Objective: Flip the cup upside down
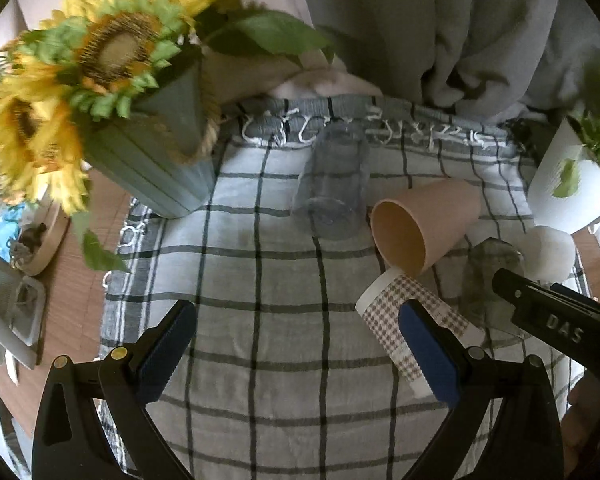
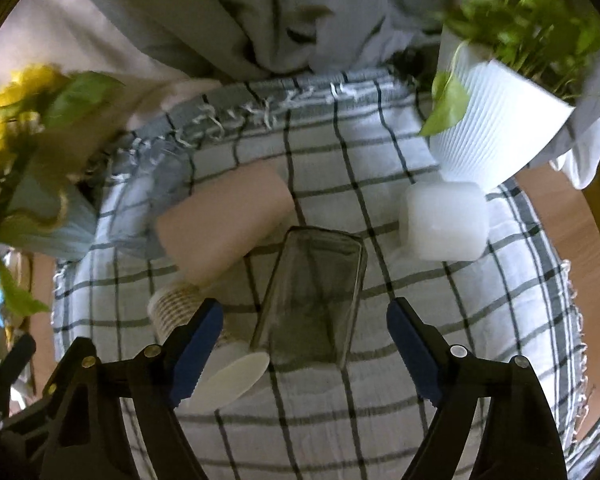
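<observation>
Approach stage, by the look of it: right gripper (image 2: 305, 344) spread wide and empty, straddling the smoky glass cup (image 2: 312, 292) lying on its side on the checked cloth (image 2: 440, 360), left gripper (image 1: 296, 354) likewise spread and empty; next, closing on the cup's walls, then lifting and turning it mouth-down

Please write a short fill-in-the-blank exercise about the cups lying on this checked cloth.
1. The pink cup lies on its ____.
2. Both hand-held grippers, left and right, are ____.
3. The right one points at the smoky ____ tumbler.
4. The sunflowers stand in a ____ pot.

Missing words: side; open; glass; grey-green
</observation>
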